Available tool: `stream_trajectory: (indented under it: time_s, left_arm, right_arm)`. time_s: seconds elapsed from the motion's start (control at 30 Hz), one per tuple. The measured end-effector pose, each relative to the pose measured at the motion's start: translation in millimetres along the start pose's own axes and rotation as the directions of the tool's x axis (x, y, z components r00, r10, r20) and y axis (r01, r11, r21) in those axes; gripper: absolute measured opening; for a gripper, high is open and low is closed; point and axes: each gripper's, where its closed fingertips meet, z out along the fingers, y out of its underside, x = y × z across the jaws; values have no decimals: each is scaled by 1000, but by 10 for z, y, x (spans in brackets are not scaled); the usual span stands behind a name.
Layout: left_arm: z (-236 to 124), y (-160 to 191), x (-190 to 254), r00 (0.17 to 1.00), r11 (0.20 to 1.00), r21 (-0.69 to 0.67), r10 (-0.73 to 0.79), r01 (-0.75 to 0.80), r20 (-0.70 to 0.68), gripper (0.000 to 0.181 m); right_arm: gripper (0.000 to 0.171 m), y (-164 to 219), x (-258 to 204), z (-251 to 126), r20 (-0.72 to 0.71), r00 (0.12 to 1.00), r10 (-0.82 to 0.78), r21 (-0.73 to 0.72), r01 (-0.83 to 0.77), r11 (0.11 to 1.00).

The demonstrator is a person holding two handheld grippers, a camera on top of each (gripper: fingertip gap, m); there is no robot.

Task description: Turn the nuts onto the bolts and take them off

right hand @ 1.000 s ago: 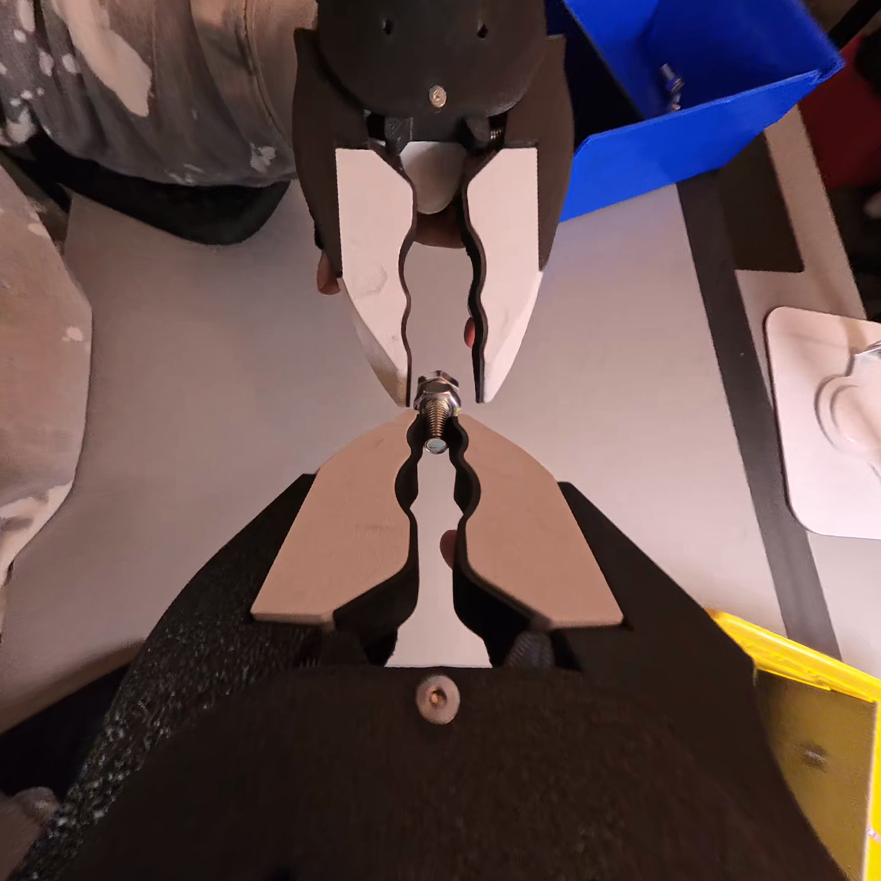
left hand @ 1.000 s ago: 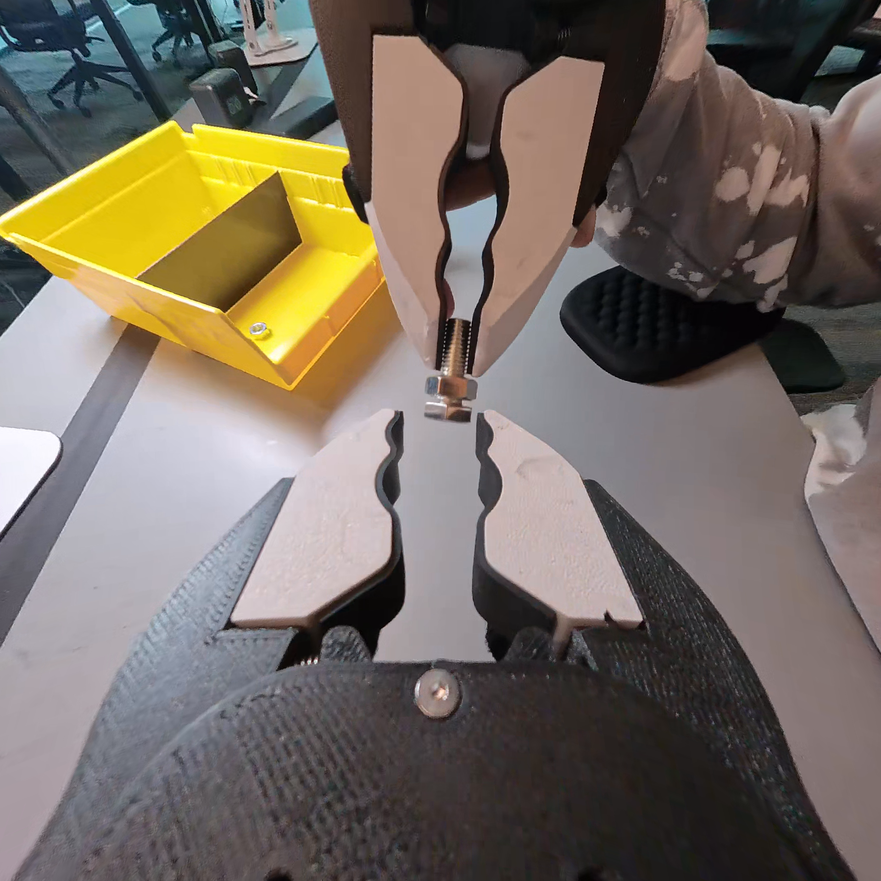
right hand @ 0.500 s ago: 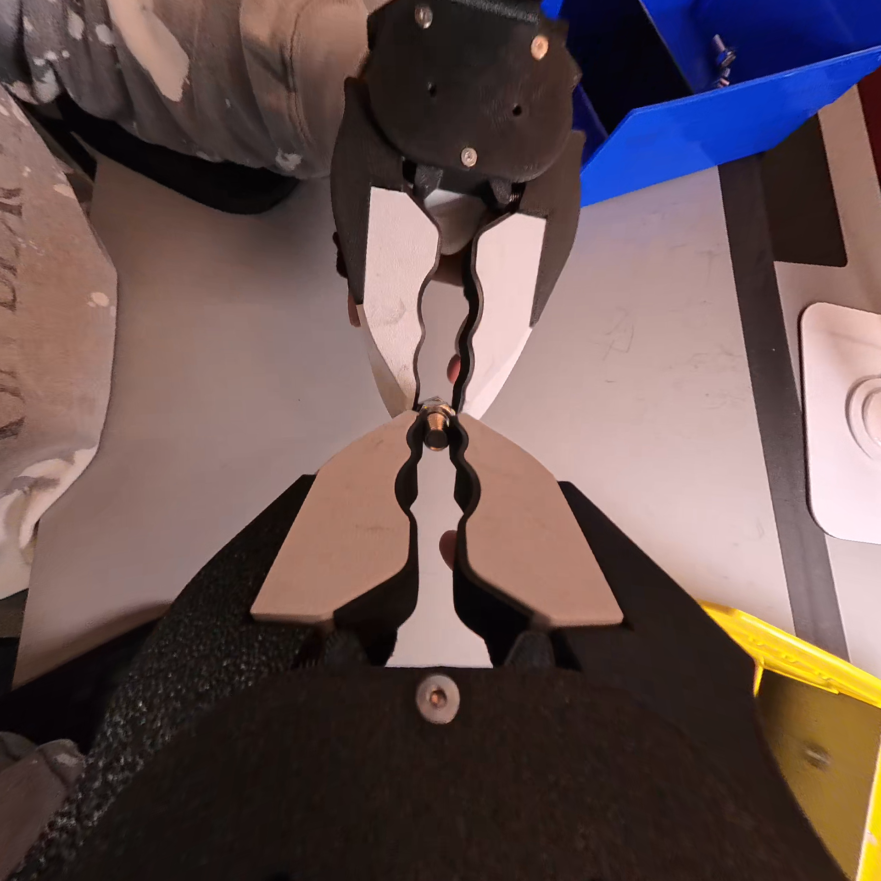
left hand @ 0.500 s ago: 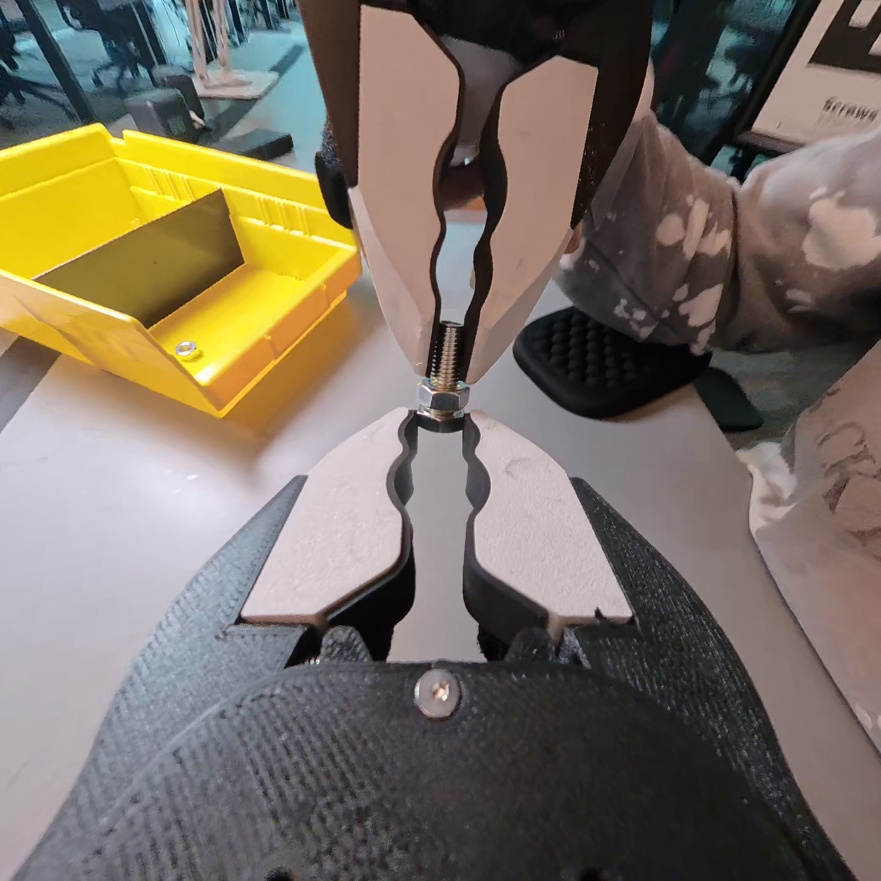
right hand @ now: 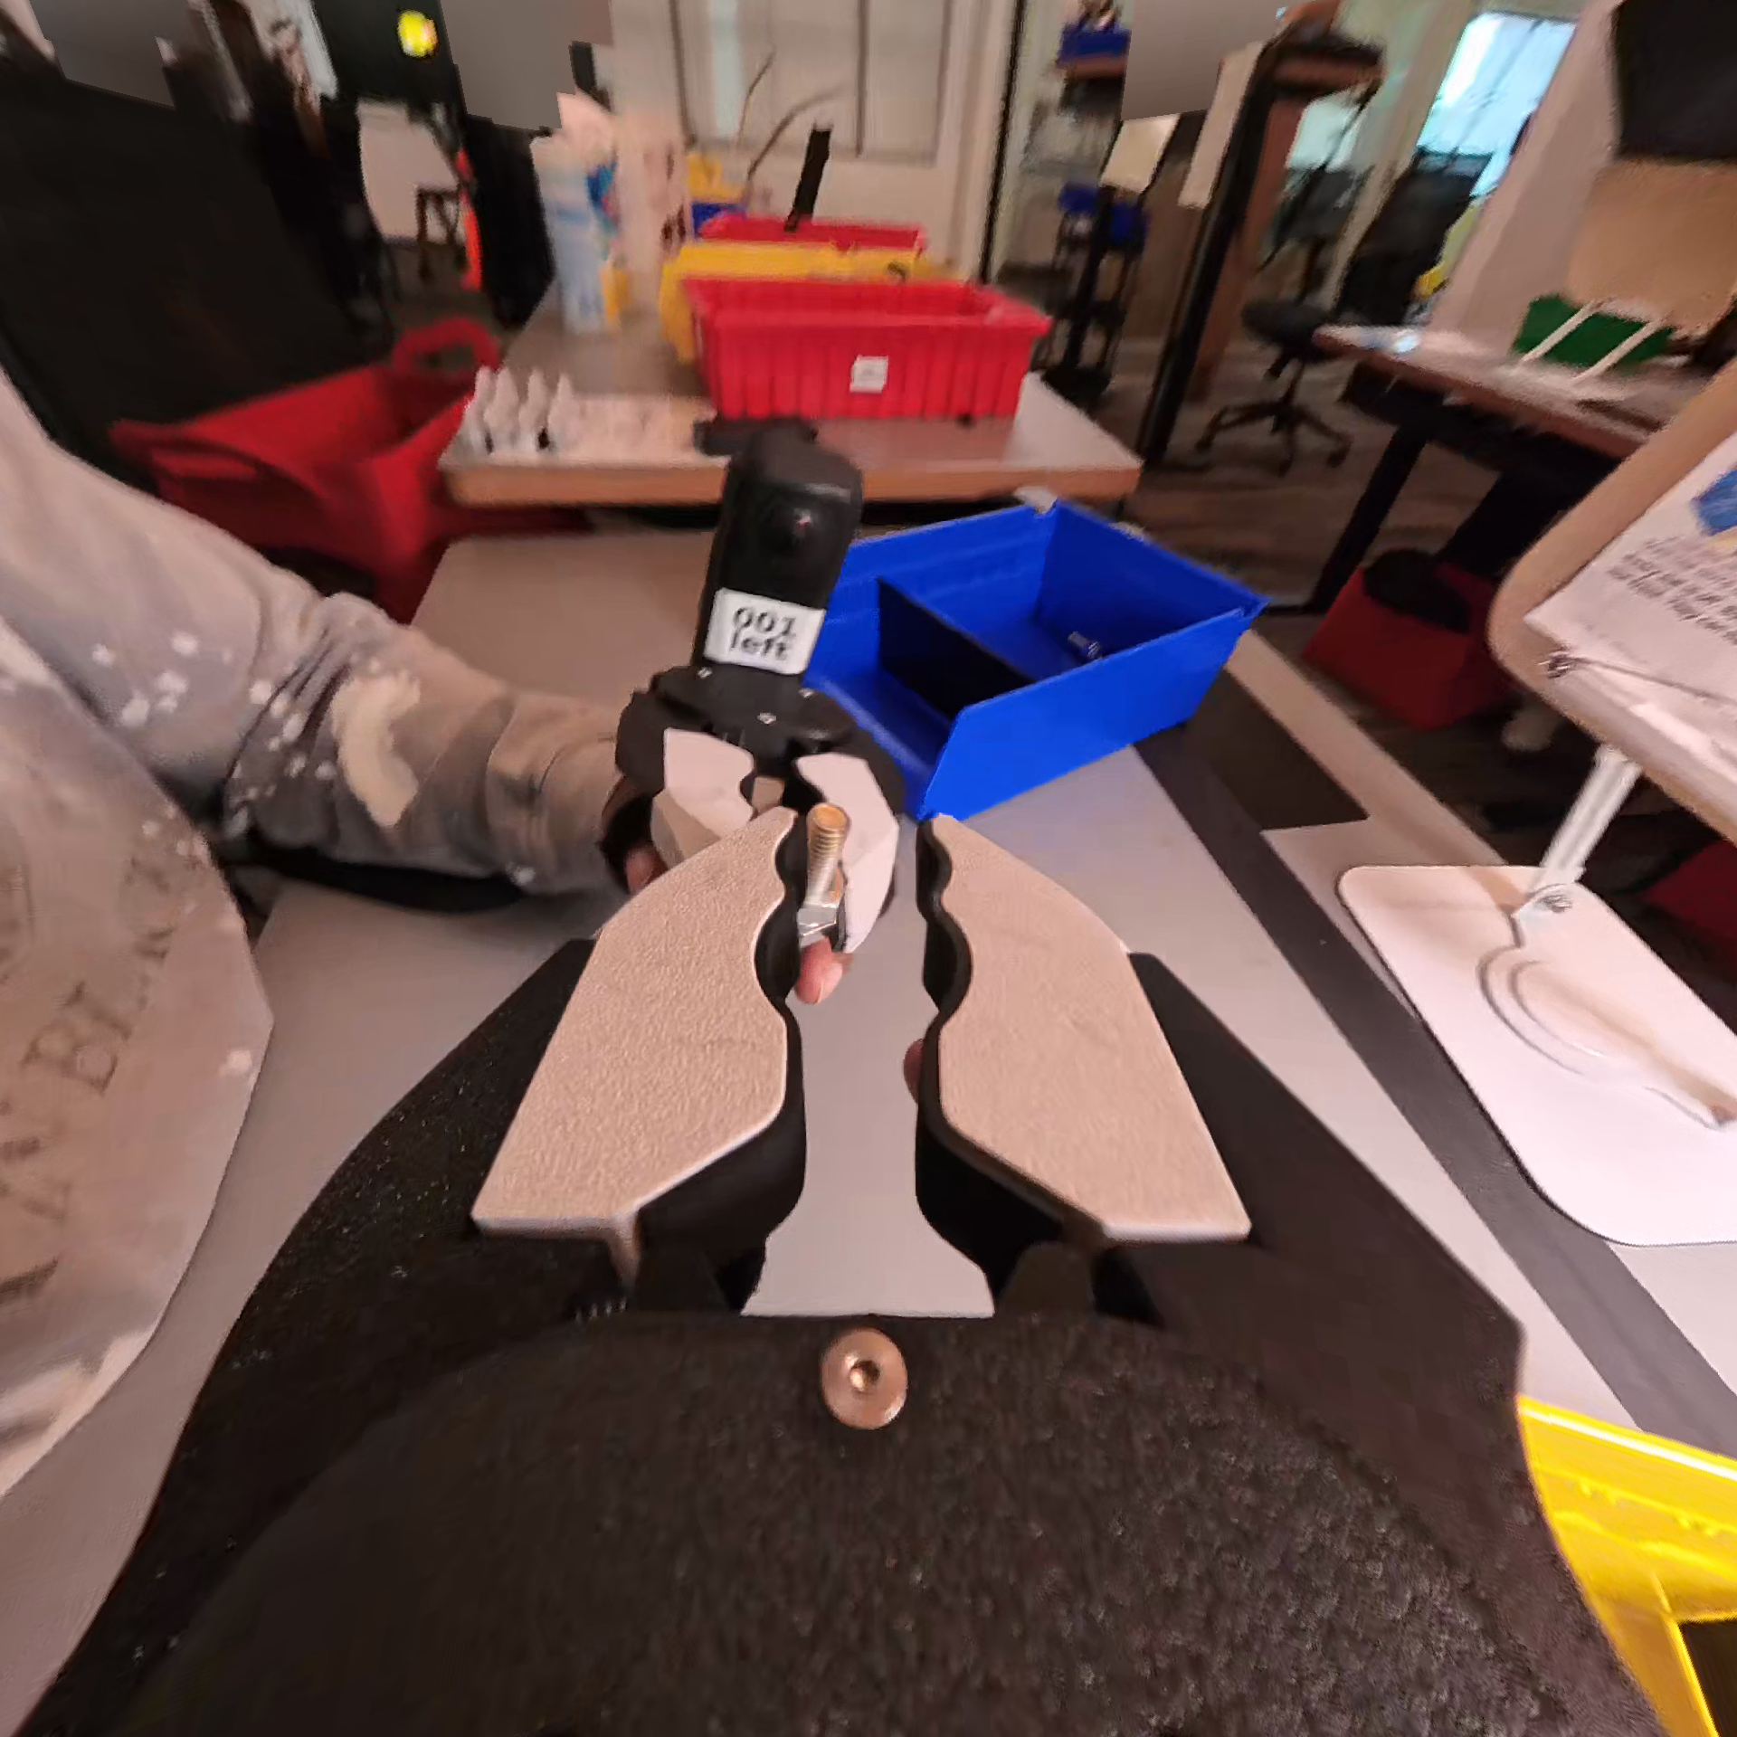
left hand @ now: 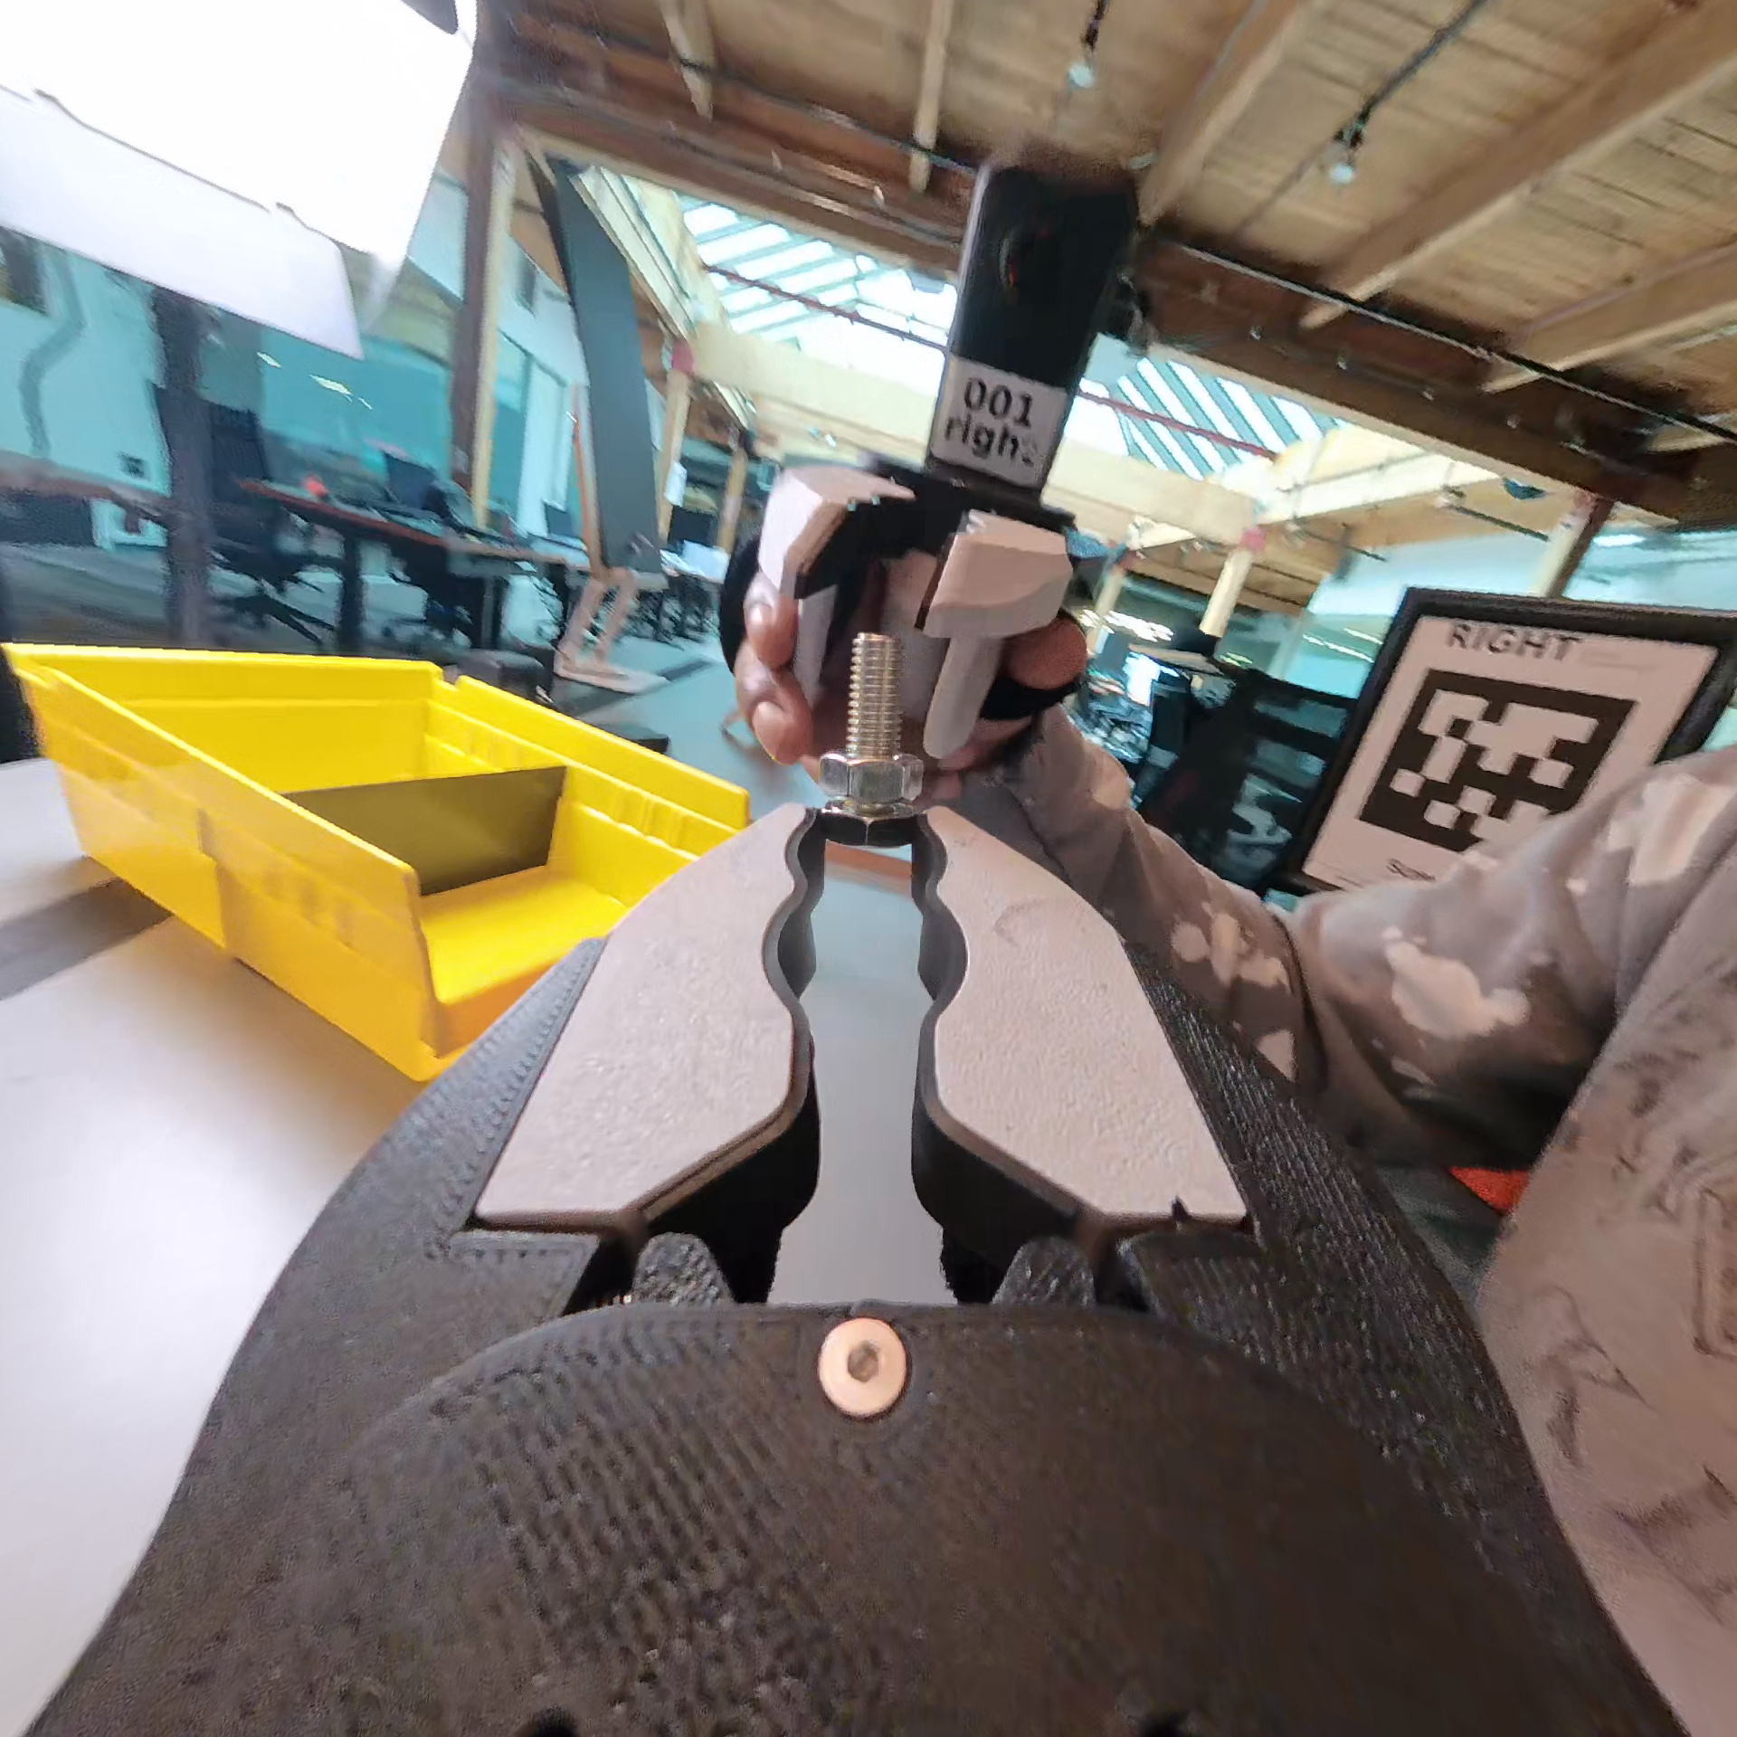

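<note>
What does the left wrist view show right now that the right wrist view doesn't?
Only the left wrist view shows the left gripper clamped on the bolt head, with the nut just above. Only the right wrist view shows the blue bin and the right gripper open. Both show the bolt and the yellow bin.

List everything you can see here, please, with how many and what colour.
bolt: one, silver, upright in the left gripper's tips
nut: one, silver, on the bolt just above its head
yellow bin: one, on the table, dark divider inside
blue bin: one, on the table, small silver piece inside
red bins: at least two, on a far table
table: one, grey
left gripper: one, black with grey fingers, shut on the bolt's head
right gripper: one, same colours, open by the bolt's threaded end
</note>
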Motion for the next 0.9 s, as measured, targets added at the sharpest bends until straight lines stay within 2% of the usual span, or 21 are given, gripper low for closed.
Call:
stream_trajectory:
  time_s: [0.17, 0.27, 0.37, 0.4, 0.43, 0.47, 0.53, 0.7, 0.8, 0.87, 0.9]
  left_arm:
    - [-95, -185, -122, 986, 992, 70, 91, -102, 143, 18]
    - [-112, -261, -87, 977, 985, 91, 133, -150, 166, 18]
    - [-151, -350, -26, 981, 979, 134, 132, -152, 142, 18]
    - [-178, -402, 7, 986, 976, 164, 124, -142, 114, 18]
    - [-192, -441, 60, 990, 975, 179, 121, -133, 76, 18]
    - [-194, -464, 74, 988, 974, 174, 131, -143, 77, 18]
    - [-202, -500, 73, 983, 970, 176, 155, -170, 99, 18]
    - [-197, -447, -11, 976, 971, 153, 160, -182, 149, 18]
    - [-183, -442, 7, 973, 972, 134, 173, -194, 154, 18]
    - [-209, -466, -28, 973, 972, 145, 161, -186, 167, 18]
    - [-248, -512, -31, 975, 967, 179, 152, -180, 162, 18]
  right_arm:
    - [26, -37, 43, 179, -41, 998, 39, 51, -37, 998]
    - [28, -10, 38, 322, -42, 996, 72, 64, -70, 996]
    - [36, -51, 42, 312, -5, 994, 108, 116, -107, 987]
    - [32, -77, 81, 267, -6, 991, 133, 140, -131, 981]
    - [9, -85, 256, 192, -100, 981, 164, 172, -145, 974]
    - [9, -94, 376, 115, -160, 972, 171, 207, -137, 969]
    - [14, -120, 308, 86, -114, 979, 170, 211, -143, 967]
    - [32, -206, -24, 346, -47, 995, 90, 181, -80, 980]
    - [40, -191, 43, 355, -66, 992, 106, 198, -91, 976]
    - [41, -179, 88, 313, -48, 988, 147, 203, -134, 970]
    - [34, -177, 121, 293, -72, 986, 148, 208, -130, 969]
